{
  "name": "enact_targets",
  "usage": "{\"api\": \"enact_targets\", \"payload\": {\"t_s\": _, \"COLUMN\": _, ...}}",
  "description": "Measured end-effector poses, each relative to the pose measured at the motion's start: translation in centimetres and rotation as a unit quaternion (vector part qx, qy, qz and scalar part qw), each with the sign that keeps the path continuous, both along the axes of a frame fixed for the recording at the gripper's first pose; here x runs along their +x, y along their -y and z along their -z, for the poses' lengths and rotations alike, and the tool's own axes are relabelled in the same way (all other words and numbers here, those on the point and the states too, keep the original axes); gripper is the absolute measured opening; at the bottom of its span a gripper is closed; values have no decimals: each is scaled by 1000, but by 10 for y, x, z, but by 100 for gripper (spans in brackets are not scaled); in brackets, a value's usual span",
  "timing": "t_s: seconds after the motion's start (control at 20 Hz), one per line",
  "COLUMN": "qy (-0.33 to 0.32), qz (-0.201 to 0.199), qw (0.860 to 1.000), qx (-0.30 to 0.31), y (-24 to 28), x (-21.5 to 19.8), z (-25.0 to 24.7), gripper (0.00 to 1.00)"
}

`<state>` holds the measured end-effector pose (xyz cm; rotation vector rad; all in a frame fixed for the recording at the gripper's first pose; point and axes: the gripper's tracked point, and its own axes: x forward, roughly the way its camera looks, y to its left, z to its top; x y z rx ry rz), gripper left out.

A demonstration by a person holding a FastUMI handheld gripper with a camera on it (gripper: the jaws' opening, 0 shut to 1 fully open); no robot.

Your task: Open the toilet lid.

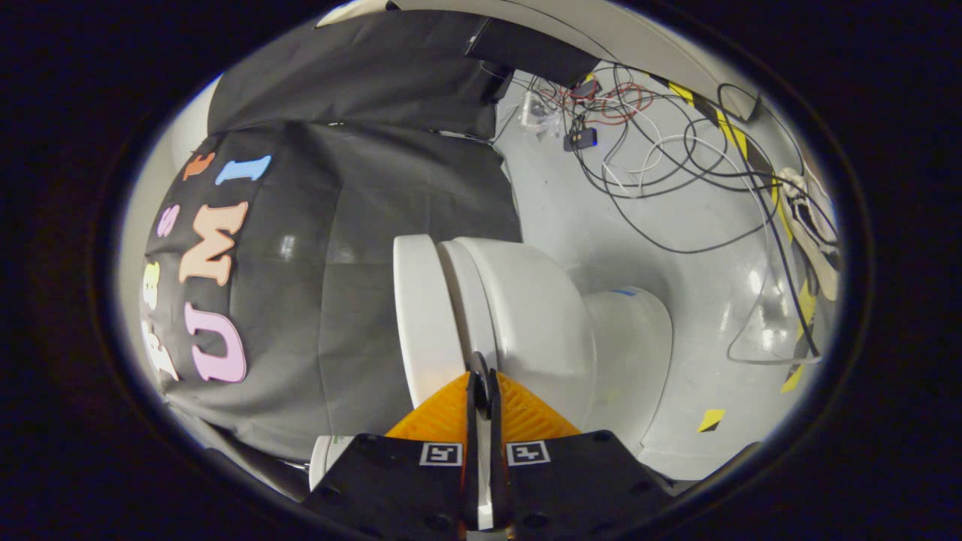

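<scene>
Item: toilet (556, 315), white, with lid (421, 315) just ahead of our gripper (481, 376). We note the fingers drawn almost together, pinching the lid's thin edge between them. Square coded tags (440, 453) on the gripper body; no legible writing. Cables (661, 150) on the floor (706, 285) beyond.

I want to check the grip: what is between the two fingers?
In the gripper view, the gripper is nearly closed on the edge of the toilet lid.
</scene>
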<state>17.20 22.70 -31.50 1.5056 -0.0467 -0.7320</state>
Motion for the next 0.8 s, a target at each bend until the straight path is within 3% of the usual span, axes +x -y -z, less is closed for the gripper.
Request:
{"api": "enact_targets", "payload": {"t_s": 0.1, "qy": -20, "qz": -17, "qw": 999, "qx": -26, "y": -2, "x": -3, "z": -2, "gripper": 3}}
{"api": "enact_targets", "payload": {"t_s": 0.4, "qy": -5, "qz": -14, "qw": 996, "qx": -85, "y": -5, "x": 3, "z": -46, "gripper": 2}}
{"api": "enact_targets", "payload": {"t_s": 0.8, "qy": -4, "qz": -73, "qw": 973, "qx": -218, "y": -33, "x": 21, "z": -134, "gripper": 2}}
